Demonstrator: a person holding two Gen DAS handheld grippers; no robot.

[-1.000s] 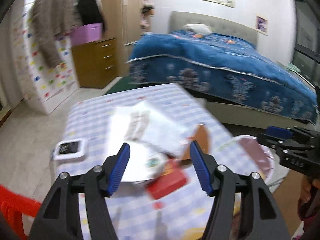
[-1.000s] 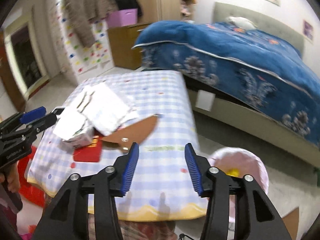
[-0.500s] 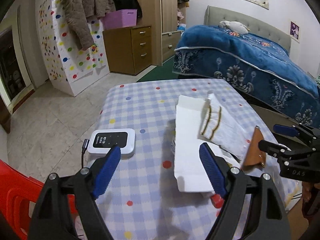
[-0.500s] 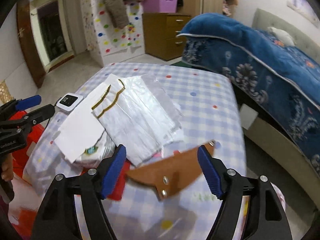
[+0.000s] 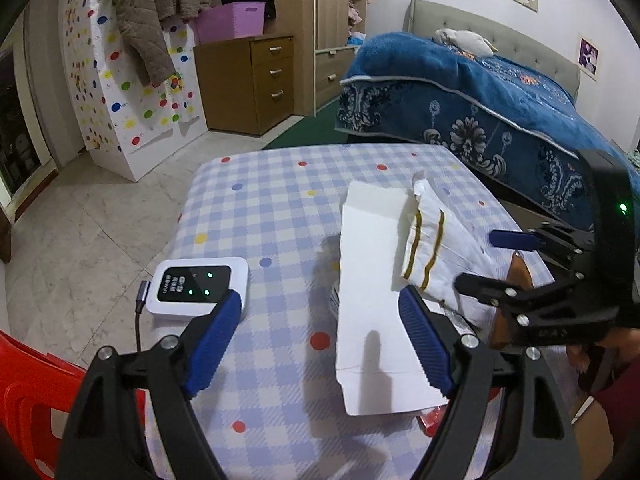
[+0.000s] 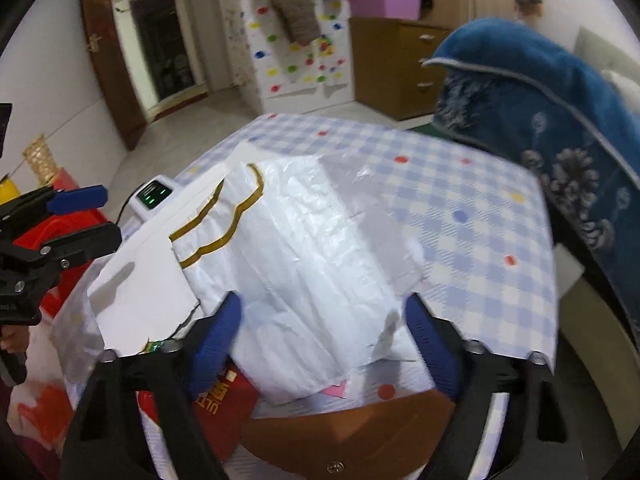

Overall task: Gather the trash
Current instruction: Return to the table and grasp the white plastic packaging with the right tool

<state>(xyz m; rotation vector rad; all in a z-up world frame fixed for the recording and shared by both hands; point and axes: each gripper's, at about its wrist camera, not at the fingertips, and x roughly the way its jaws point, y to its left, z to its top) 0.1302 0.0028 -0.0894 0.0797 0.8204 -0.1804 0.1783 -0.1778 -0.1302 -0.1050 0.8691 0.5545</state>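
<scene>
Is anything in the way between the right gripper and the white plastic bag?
Nothing visible. The right gripper is open just in front of the white plastic bag, which lies on top of the pile on the checked tablecloth.

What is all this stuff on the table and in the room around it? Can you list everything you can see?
Table: one, blue-white checked cloth with coloured dots, centre.
White paper sheet: one, on the table.
White plastic bag: one, gold-striped, overlapping the sheet.
Red packet: one, under the bag's near edge.
Brown flap: one, near table edge.
White device: one, green lights, cabled, table's left.
Bed: one, blue cover, right.
Wooden drawers: one, far wall.
Pink bin: one, atop the drawers.
Brown coat: one, hanging.
Red chair: one, lower left.
Left gripper: blue fingers, open over the sheet.
Right gripper: blue fingers, open either side of the bag.
</scene>
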